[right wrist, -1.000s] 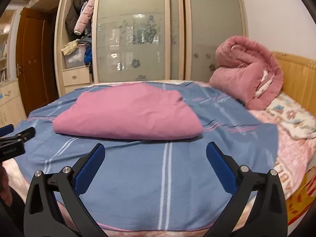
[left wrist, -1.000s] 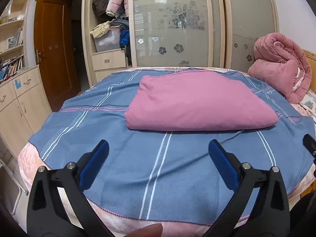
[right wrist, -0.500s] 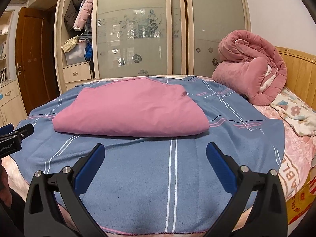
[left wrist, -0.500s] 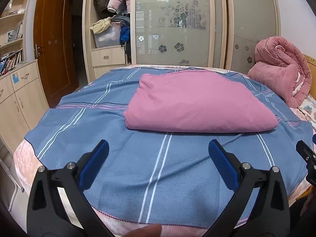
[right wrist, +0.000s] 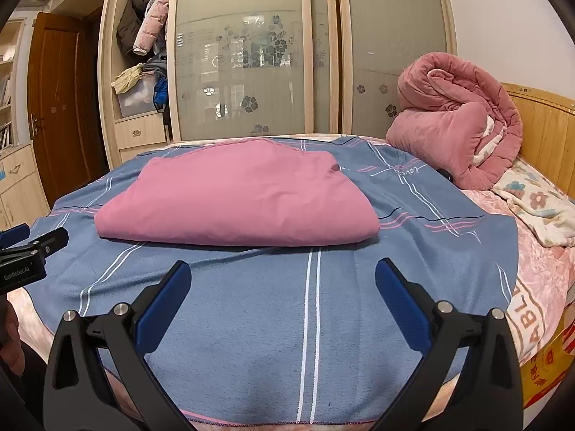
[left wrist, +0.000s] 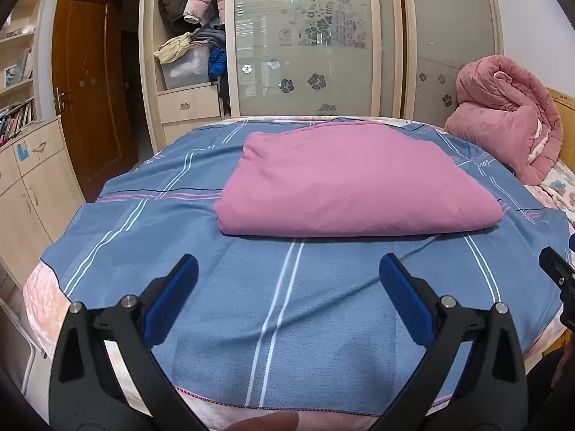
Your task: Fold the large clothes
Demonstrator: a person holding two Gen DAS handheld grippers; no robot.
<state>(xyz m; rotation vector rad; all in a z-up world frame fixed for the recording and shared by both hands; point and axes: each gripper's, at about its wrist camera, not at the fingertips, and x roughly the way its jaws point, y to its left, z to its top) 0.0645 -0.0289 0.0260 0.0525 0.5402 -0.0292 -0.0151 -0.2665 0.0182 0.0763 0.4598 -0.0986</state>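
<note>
Now: pink folded cloth lies dead ahead on blue sheet, long axis crosswise; your left gripper and right gripper both wide, empty, equally near.

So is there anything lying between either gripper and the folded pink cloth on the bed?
Nothing visible. Between the open left gripper and the pink cloth there is only flat blue striped sheet. The same goes for the open right gripper. The rolled pink quilt sits off to the right, by the headboard.
</note>
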